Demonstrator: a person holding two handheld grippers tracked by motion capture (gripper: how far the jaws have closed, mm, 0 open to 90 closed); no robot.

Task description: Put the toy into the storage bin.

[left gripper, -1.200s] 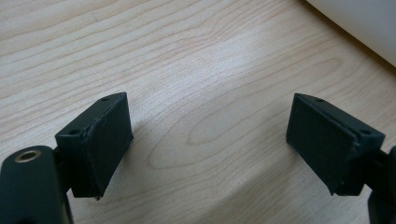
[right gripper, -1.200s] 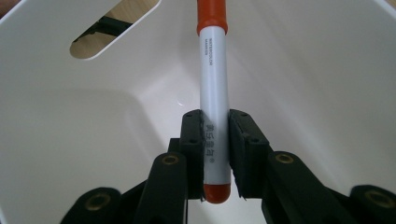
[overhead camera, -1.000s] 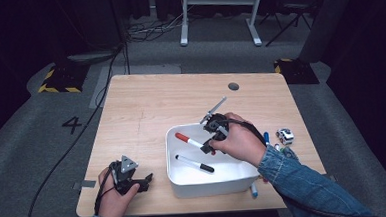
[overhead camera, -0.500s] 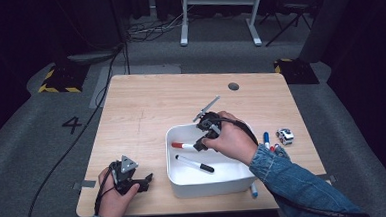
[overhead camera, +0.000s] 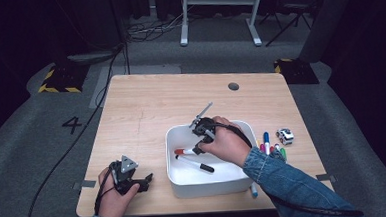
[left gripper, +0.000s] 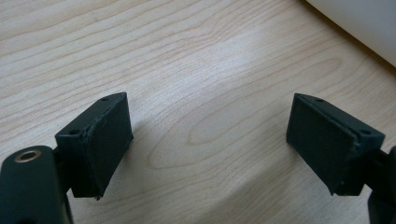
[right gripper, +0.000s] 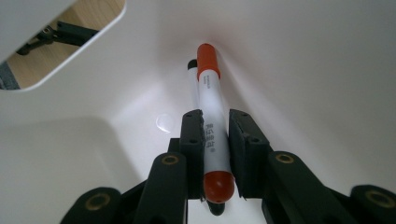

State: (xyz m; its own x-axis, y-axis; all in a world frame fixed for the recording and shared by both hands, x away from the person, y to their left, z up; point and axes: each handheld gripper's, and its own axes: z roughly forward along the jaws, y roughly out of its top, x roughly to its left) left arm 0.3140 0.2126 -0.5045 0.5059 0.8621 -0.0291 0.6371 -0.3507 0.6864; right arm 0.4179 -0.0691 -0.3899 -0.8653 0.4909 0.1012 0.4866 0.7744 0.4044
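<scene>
A small toy car [overhead camera: 284,135] and several coloured markers [overhead camera: 268,143] lie on the wooden table [overhead camera: 146,106], right of centre.

High view overhead; gripper views close (shared bin [overhead camera: 185,186]).

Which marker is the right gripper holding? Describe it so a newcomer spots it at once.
Find the white tub on the wooden table. Inside it, the right gripper clamps a white marker with red ends. The other marker in the tub has black ends and lies loose.
</scene>
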